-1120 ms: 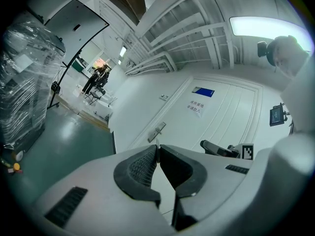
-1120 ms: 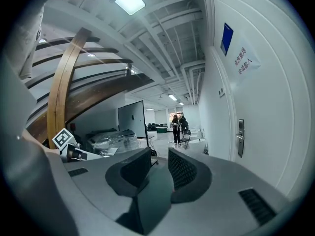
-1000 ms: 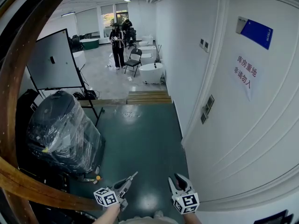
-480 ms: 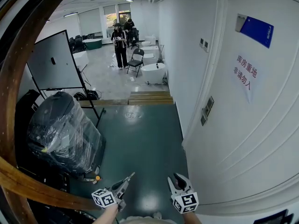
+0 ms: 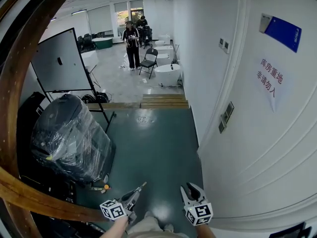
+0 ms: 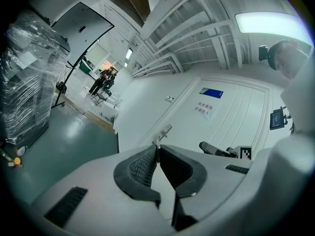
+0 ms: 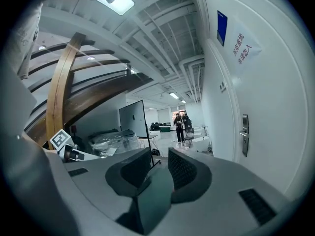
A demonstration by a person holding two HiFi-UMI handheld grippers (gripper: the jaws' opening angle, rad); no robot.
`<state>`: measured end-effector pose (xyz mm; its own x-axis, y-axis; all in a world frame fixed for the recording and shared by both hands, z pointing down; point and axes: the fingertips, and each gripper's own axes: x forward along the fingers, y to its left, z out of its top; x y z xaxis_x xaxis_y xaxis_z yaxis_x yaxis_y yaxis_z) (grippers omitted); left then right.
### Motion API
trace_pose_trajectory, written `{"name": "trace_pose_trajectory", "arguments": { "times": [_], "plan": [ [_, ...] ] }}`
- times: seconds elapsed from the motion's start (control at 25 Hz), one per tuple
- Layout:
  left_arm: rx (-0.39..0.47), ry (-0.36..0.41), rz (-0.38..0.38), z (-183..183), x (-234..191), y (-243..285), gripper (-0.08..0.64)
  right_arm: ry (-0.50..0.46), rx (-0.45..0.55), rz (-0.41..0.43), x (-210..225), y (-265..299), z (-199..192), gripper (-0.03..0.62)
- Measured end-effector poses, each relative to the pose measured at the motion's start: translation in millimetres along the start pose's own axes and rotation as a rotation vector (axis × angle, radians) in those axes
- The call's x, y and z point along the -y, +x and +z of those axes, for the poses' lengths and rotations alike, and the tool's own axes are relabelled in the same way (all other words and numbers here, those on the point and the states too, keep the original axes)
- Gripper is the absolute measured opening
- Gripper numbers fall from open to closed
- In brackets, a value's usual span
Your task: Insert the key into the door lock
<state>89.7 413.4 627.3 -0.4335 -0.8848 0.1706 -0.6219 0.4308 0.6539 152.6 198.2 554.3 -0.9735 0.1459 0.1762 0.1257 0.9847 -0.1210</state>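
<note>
White door (image 5: 267, 148), key (image 6: 157, 143) pinched in left claw (image 6: 158, 151), lock (image 6: 164, 131) ahead

Grippers, two: left gripper (image 5: 136, 191), right gripper (image 5: 190, 187). Key (image 5: 142, 186), one. Door (image 5: 277, 148), one, right; lock plate (image 5: 226, 117), one; blue sign (image 5: 282, 32), one; paper notice (image 5: 270, 81), one. Whiteboard (image 5: 58, 63), one, left. Plastic-wrapped bundle (image 5: 69, 138), one, near left. Persons, two, far: first person (image 5: 132, 46), second person (image 5: 142, 23) behind. Folding chair (image 5: 151, 58), one, far.

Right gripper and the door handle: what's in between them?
Nothing stands there. In the head view, only bare green floor and the white door lie between the right gripper and the door handle.
</note>
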Motion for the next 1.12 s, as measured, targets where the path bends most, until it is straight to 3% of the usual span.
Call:
{"name": "trace_pose_trajectory", "arguments": {
  "times": [0.44,0.76,1.12],
  "plan": [
    [-0.030,0.024,-0.064,61,-39,33,0.034,-0.001,0.016,-0.055,-3,58,26,0.118],
    [-0.058,0.024,-0.147,80,-68,55,0.034,-0.005,0.022,-0.104,-6,101,25,0.118],
    [-0.055,0.028,-0.172,109,-104,64,0.034,-0.018,0.031,-0.126,-11,142,27,0.118]
  ]
}}
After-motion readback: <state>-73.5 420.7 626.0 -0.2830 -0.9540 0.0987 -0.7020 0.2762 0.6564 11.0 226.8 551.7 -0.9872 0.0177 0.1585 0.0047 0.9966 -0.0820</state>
